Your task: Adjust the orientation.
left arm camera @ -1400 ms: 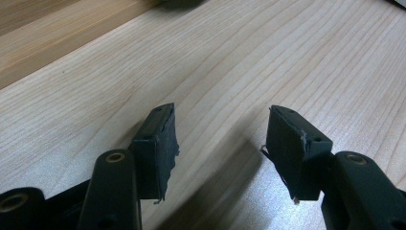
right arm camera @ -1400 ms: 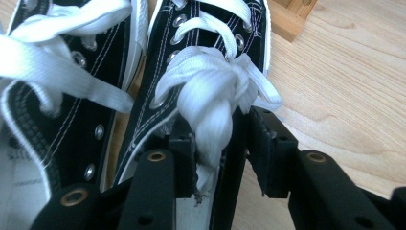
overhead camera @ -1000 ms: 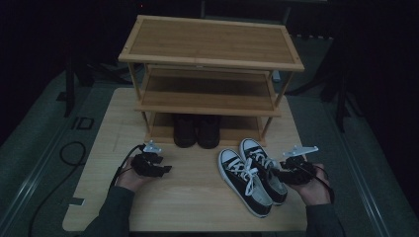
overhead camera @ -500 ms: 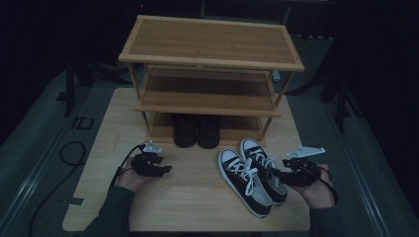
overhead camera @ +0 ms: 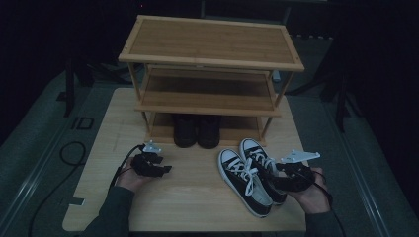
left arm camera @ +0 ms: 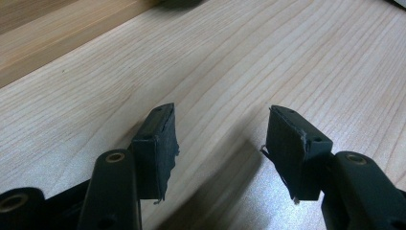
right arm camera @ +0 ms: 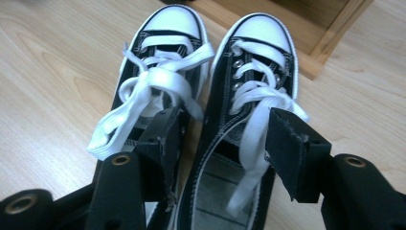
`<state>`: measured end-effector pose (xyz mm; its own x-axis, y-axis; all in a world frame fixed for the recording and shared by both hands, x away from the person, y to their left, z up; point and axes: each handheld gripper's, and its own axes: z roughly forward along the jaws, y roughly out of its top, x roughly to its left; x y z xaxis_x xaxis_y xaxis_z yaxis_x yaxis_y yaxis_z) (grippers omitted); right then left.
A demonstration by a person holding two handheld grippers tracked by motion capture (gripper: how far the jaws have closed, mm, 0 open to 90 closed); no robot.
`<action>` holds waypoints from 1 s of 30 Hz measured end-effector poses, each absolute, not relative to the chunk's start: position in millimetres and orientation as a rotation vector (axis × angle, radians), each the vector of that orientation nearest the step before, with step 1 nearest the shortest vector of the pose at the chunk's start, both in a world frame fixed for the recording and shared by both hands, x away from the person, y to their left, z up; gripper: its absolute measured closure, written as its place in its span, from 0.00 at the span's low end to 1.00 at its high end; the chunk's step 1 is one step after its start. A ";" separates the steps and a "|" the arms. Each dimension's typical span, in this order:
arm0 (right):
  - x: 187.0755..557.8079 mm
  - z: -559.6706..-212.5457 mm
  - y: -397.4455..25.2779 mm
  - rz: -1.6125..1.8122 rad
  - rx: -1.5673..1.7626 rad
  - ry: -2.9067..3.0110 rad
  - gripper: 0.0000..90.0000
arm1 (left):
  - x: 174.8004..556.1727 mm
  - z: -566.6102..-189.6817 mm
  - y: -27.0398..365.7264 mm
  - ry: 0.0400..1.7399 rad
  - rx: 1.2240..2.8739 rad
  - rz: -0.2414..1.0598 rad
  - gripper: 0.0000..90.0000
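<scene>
While our right gripper [right arm camera: 220, 143] hangs wide over the sneakers [overhead camera: 252, 177] on the table [overhead camera: 197, 197] before the rack [overhead camera: 210, 64].
Our left gripper [left arm camera: 220, 148] gapes empty; we might pinch loose laces [right arm camera: 158, 86] and drag both.

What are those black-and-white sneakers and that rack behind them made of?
The sneakers look like black canvas with stitched seams, glossy white rubber toe caps, flat white fabric laces and metal eyelets. The rack seems to be bamboo or light wood with fine striped grain and a smooth matte finish.
</scene>
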<state>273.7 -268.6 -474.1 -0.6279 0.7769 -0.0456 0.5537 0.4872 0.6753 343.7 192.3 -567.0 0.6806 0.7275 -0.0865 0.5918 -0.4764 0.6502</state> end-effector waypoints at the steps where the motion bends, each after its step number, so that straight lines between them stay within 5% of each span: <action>1: 273.3 -475.0 -267.8 0.902 1.113 2.394 0.50 | 343.7 -567.0 192.2 1.009 2.226 0.264 0.50; 30: 279.3 -510.3 -250.9 0.835 1.226 2.488 0.23 | 343.7 -567.1 192.9 1.007 2.224 0.261 0.50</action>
<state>279.3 -250.9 -510.3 -0.6170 0.7863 0.0320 0.6464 0.4831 0.5906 343.7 192.9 -567.1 0.6817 0.7262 -0.0889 0.5916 -0.4756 0.6510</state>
